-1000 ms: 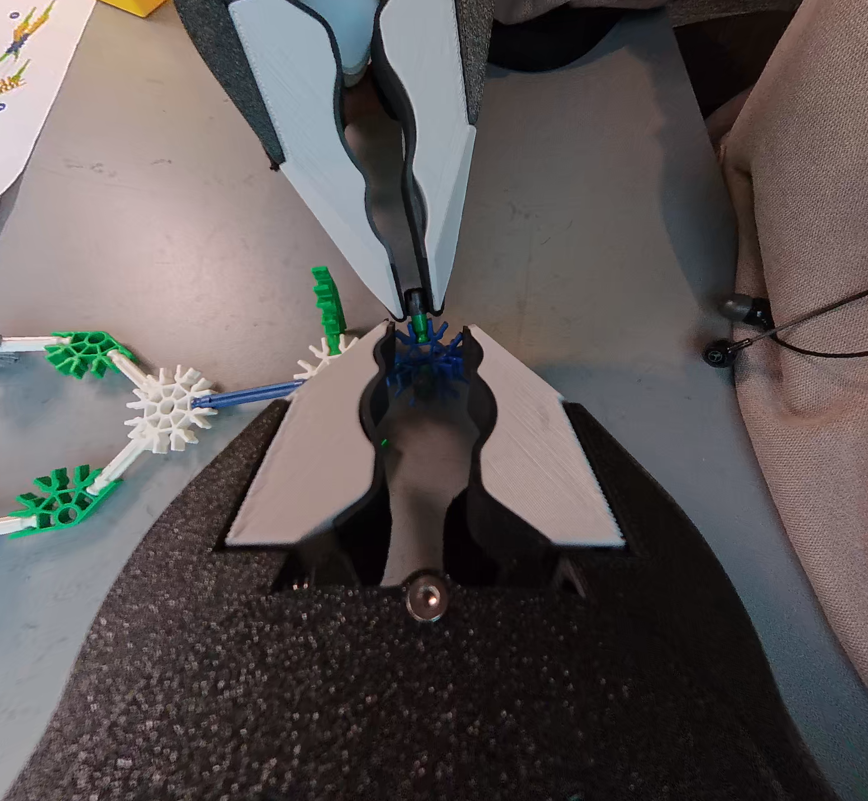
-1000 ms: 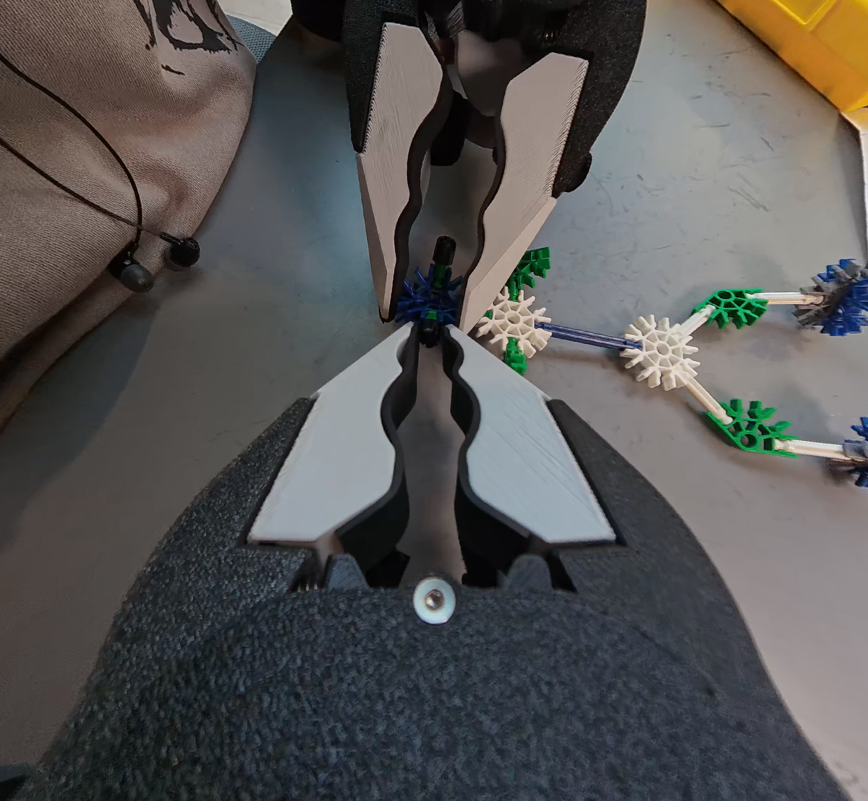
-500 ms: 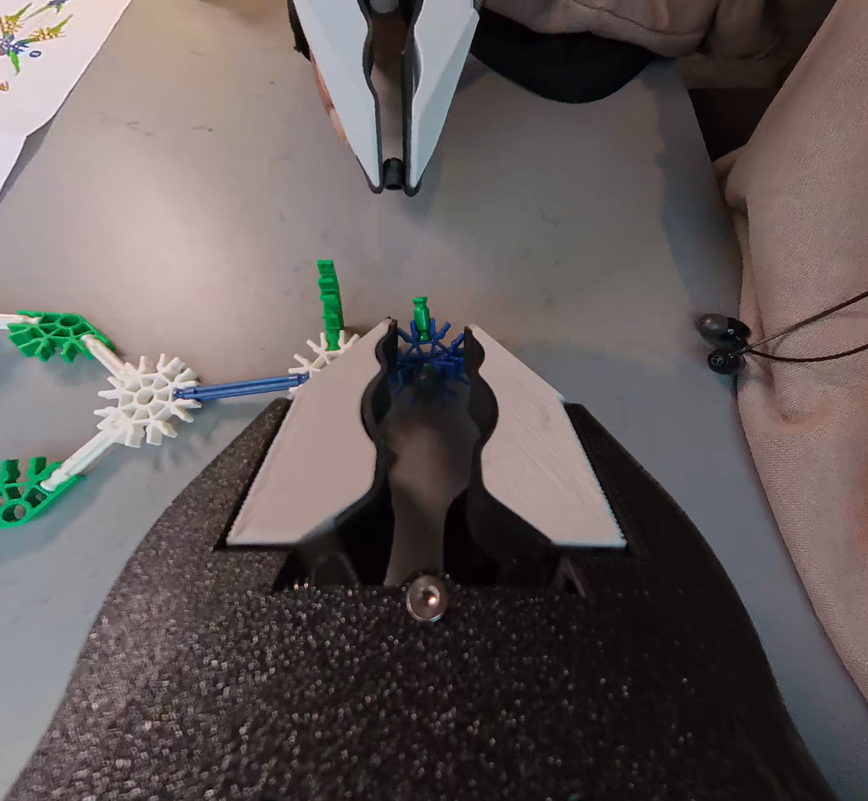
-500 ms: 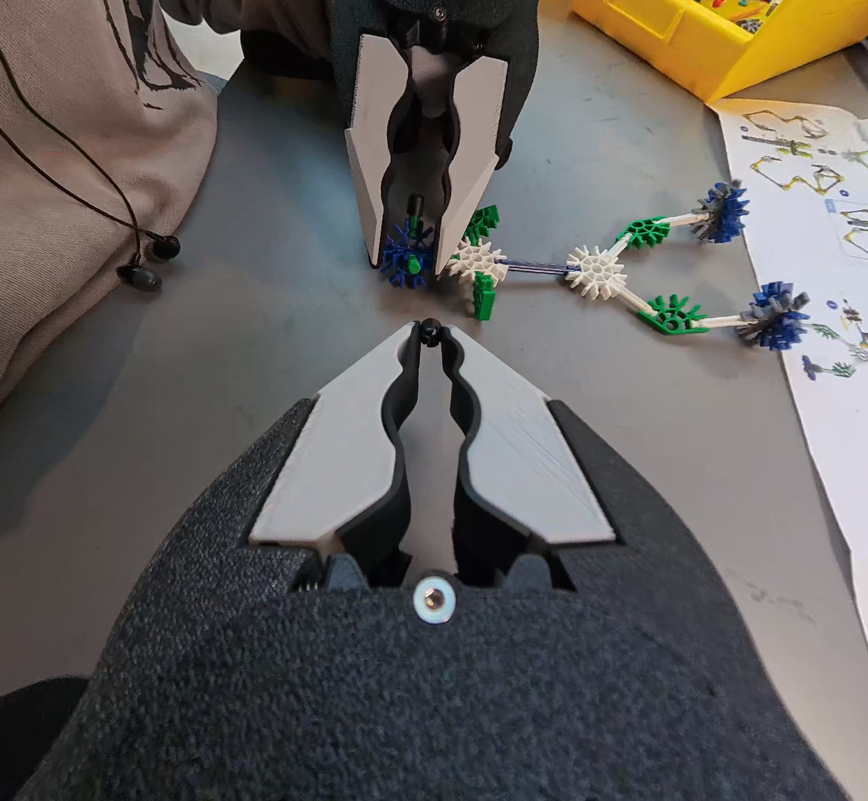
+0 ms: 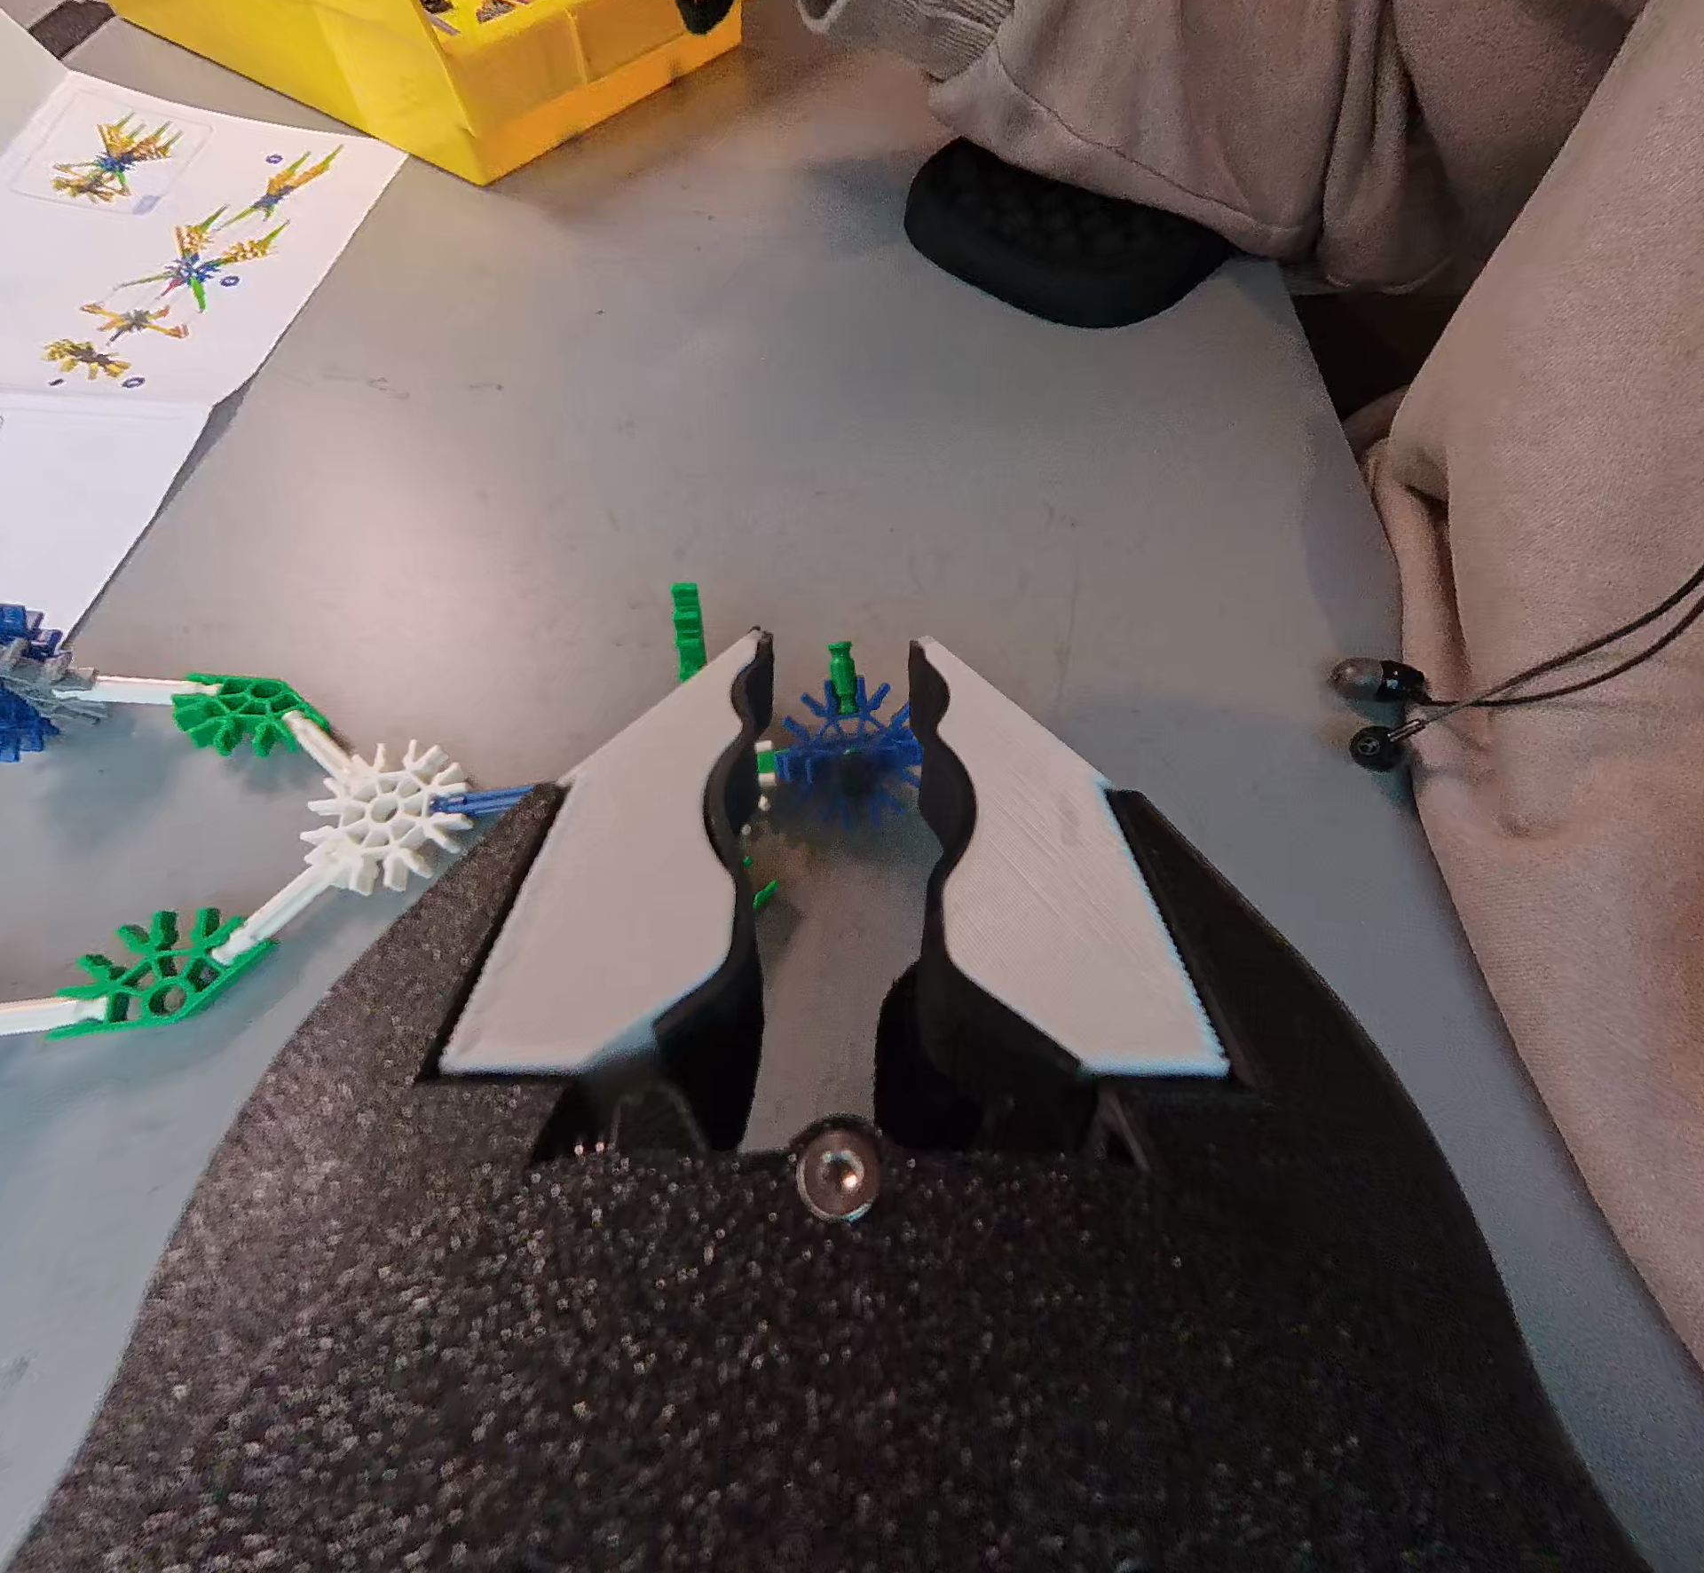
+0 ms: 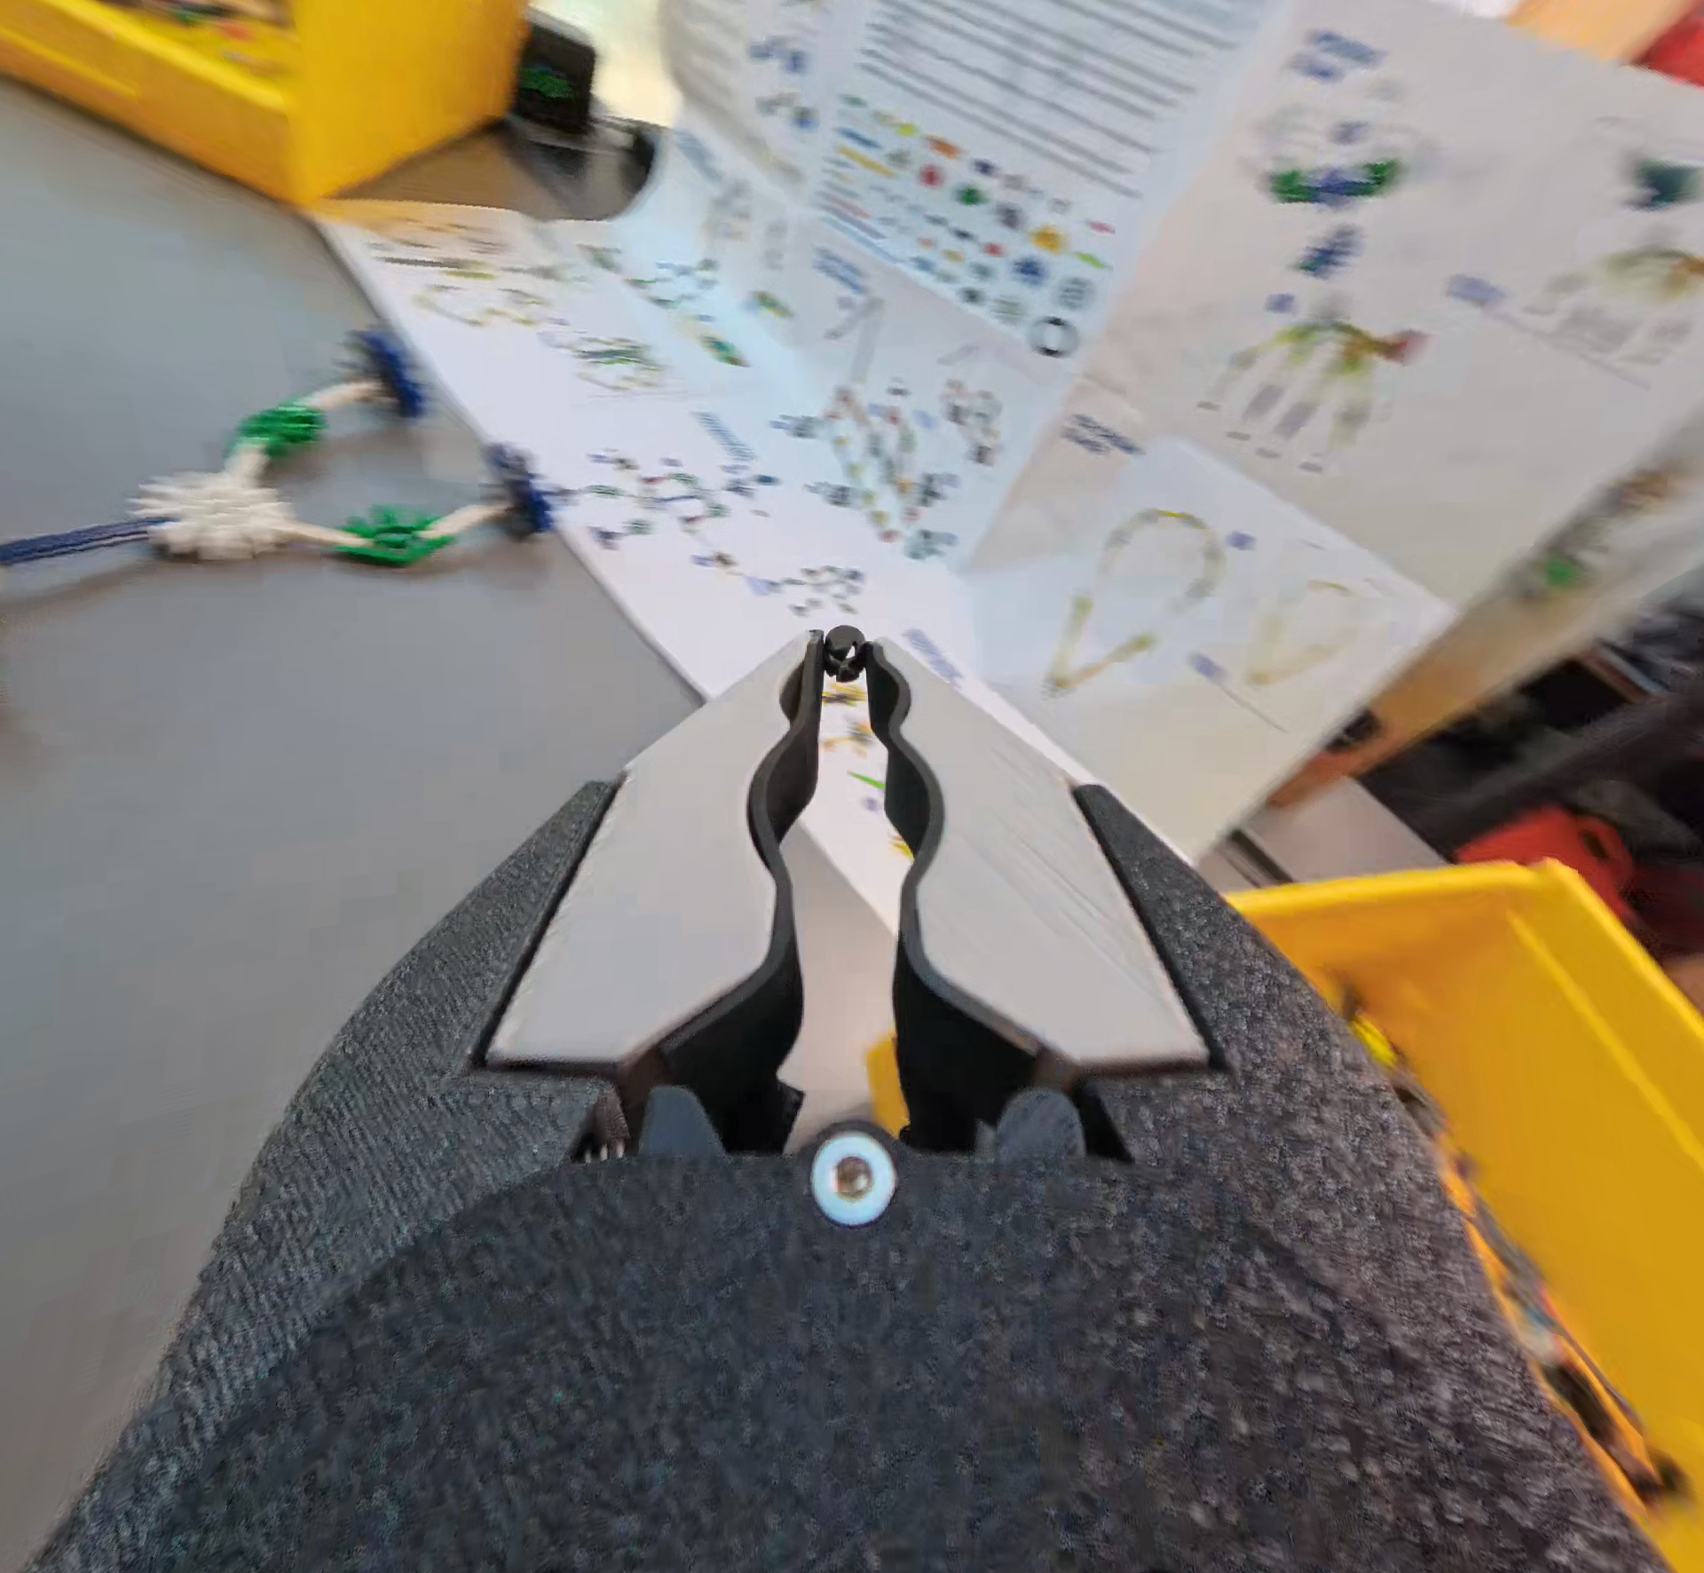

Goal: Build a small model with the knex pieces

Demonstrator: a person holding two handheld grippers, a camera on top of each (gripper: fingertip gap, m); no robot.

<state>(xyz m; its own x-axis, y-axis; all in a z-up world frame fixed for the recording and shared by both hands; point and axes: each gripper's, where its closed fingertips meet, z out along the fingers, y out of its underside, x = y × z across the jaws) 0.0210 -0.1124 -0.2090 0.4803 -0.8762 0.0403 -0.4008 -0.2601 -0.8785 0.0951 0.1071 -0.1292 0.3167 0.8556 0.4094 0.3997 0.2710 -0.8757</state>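
Left gripper [image 5: 841,671] low over grey worktop [image 5: 830,440], fingers apart on both sides of blue snowflake connector [image 5: 853,759] carrying short green rod [image 5: 840,688]; white snowflake connector [image 5: 387,814] with green fan pieces [image 5: 244,708] lying to the left. Right gripper [image 6: 841,654] raised, fingers pinched on small black piece [image 6: 843,651], over printed instruction sheets [image 6: 738,459]. Yellow bin [image 6: 1512,1003] just beside on the right.

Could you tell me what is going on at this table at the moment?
A person holds a gripper in each hand. The left gripper has open jaws around a blue snowflake connector with a short green rod, part of a toy chain on the grey table. The right gripper pinches a small black piece above instruction sheets.
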